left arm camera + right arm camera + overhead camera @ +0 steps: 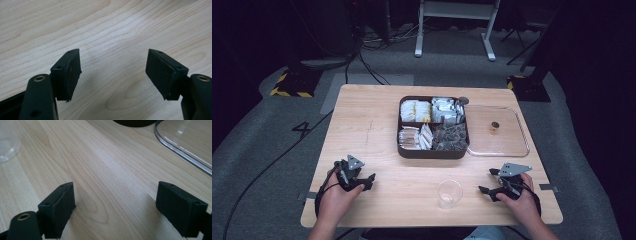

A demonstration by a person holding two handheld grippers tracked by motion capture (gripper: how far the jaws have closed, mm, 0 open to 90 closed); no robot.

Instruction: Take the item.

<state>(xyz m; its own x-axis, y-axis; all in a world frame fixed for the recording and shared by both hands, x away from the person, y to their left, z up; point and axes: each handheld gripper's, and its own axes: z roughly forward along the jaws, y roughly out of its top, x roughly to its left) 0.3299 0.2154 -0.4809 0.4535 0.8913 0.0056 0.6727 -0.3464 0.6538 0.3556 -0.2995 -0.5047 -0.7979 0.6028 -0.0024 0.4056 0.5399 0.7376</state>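
My left gripper (368,181) rests low over the table's front left, held in a hand; in the left gripper view its gripper (113,72) stands open with bare wood between the pads. At the front right, my right gripper (487,181) is held in the other hand, and in the right gripper view the gripper (115,206) is open with nothing between the jaws. A clear plastic cup (449,193) stands upright between the two grippers near the front edge, its side visible as the cup (7,143) at the upper left of the right gripper view.
A dark four-compartment tray (432,151) of packets sits mid-table. Beside it on the right lies a clear lid (499,131) with a small dark knob, its rim (180,150) showing ahead of the right gripper. The light wooden table (362,125) ends close behind both hands.
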